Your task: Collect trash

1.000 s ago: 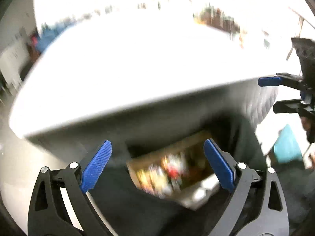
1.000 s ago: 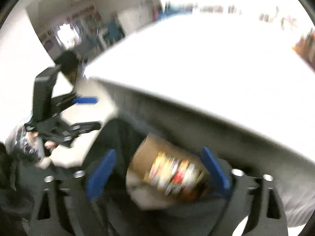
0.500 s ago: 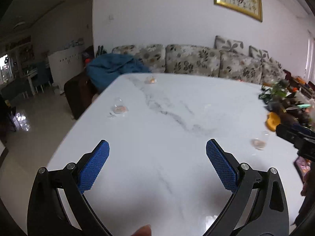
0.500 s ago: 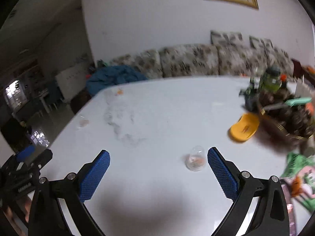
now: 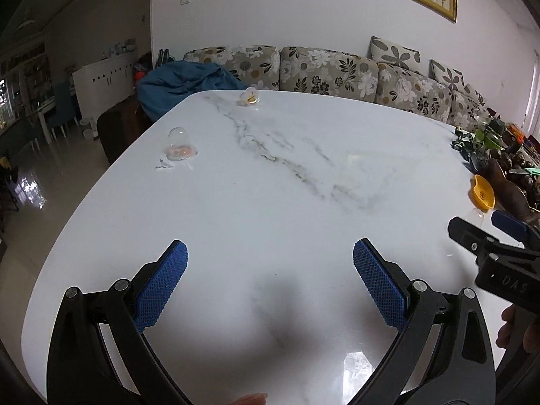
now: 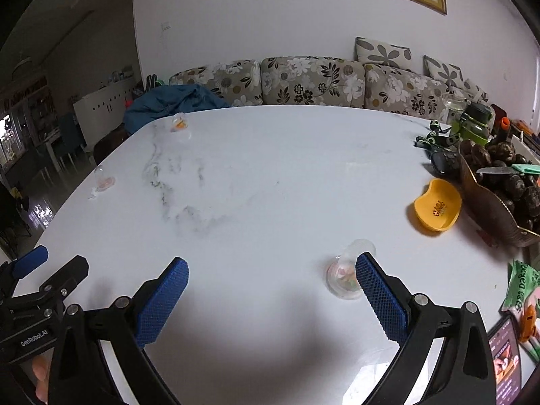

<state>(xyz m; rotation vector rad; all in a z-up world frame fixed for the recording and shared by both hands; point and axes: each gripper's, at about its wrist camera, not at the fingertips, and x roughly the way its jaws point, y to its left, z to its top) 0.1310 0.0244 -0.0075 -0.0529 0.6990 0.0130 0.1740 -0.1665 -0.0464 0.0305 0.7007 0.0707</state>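
Observation:
On the white marble table (image 5: 270,182) lie small clear plastic cups with orange residue. One clear cup (image 5: 179,145) with a paper scrap (image 5: 164,163) sits at the left edge; another cup (image 5: 249,97) sits at the far edge. A third clear cup (image 6: 347,271) lies just past my right gripper's right fingertip. My left gripper (image 5: 270,280) is open and empty above the near table. My right gripper (image 6: 271,298) is open and empty; it also shows in the left wrist view (image 5: 486,236).
A yellow dish (image 6: 435,207), a brown bowl of dark round fruit (image 6: 499,182), a green bottle (image 6: 474,123) and snack packets (image 6: 521,290) crowd the table's right side. A phone (image 6: 506,357) lies at the near right. A floral sofa (image 6: 314,81) stands behind.
Both grippers rose from a dark bin holding a cardboard snack box below the table edge and now face the tabletop. Both stayed open.

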